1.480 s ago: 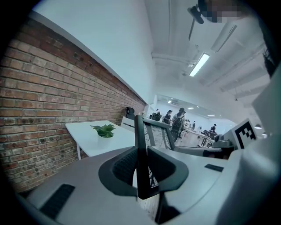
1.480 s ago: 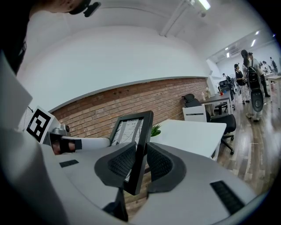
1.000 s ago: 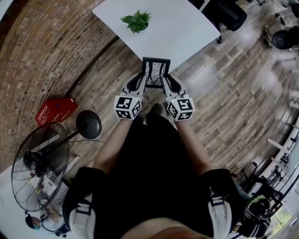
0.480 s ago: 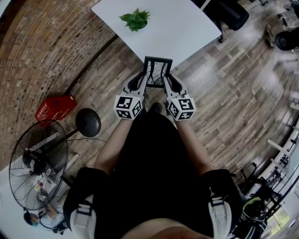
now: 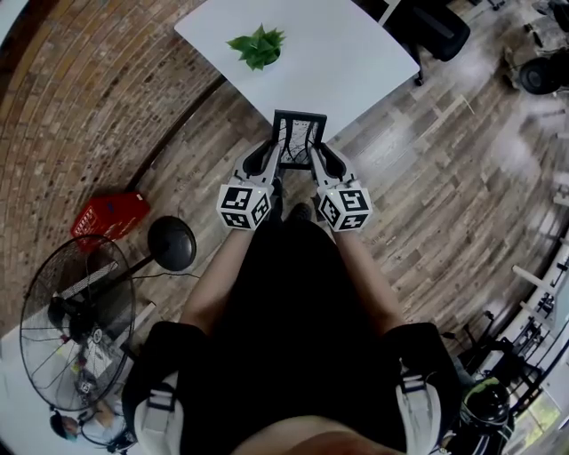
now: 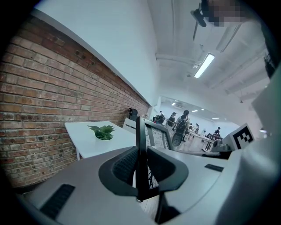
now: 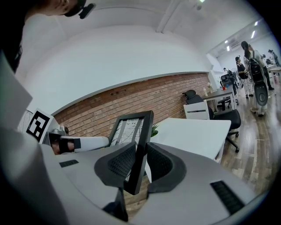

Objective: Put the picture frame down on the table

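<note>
A black picture frame [image 5: 297, 139] with a line drawing is held upright between both grippers, over the floor just short of the near corner of the white table [image 5: 338, 53]. My left gripper [image 5: 272, 156] is shut on the frame's left edge [image 6: 140, 154]. My right gripper [image 5: 315, 153] is shut on the frame's right edge [image 7: 141, 154]. In the right gripper view the frame's glass front [image 7: 127, 127] shows, tilted slightly. The table [image 6: 88, 138] lies ahead in the left gripper view.
A small green plant [image 5: 258, 44] sits on the table's left part [image 6: 102, 131]. A standing fan [image 5: 80, 311] and a red basket [image 5: 108, 216] are on the floor at left. A black office chair [image 5: 436, 27] stands beyond the table. People stand far off [image 7: 248, 61].
The view has shifted a little; the fan and the red basket sit lower in the picture. Both grippers still hold the frame in about the same place near the table's corner.
</note>
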`<state>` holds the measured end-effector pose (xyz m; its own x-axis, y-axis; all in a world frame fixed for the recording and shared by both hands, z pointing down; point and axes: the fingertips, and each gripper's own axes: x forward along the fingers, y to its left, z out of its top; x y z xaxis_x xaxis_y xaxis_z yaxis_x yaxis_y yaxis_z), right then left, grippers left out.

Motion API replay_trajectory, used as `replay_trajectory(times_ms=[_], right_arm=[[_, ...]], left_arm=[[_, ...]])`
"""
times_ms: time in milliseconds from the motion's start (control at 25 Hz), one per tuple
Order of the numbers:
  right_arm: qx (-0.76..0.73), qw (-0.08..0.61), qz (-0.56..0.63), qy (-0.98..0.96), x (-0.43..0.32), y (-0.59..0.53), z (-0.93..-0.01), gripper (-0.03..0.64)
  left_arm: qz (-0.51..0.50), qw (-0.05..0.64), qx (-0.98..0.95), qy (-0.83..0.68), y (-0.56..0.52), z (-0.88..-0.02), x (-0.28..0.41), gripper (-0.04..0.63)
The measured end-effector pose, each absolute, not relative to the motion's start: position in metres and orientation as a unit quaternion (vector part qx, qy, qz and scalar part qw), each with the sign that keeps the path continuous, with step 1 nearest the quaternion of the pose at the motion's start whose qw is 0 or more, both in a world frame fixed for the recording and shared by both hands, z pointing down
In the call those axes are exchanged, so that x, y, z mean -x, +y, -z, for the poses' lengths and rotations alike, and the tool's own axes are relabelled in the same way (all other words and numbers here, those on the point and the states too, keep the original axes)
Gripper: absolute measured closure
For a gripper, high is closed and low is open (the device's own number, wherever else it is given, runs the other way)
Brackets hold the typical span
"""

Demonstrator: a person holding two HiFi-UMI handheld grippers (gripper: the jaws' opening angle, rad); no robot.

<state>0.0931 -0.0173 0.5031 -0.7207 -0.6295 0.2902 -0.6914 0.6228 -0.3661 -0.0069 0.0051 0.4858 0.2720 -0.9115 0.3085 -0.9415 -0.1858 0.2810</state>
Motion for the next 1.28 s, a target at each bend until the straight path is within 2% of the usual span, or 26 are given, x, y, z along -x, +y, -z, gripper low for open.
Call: replay_trajectory(times_ms=[760,1280], right_arm=[[-0.411,0.072,-0.246,-0.875,-0.062,-0.059,-0.514,0.540],[-0.428,0.111,-0.249,-0.861,-0.036,-0.109,-0.538,0.540]], left_arm=[[-0.052,0.226,-0.795,-0.560,-0.047,-0.499,0.040,0.515],[-0.073,0.260,-0.805,-0.528,-0.103,-0.532,0.066,0.515]])
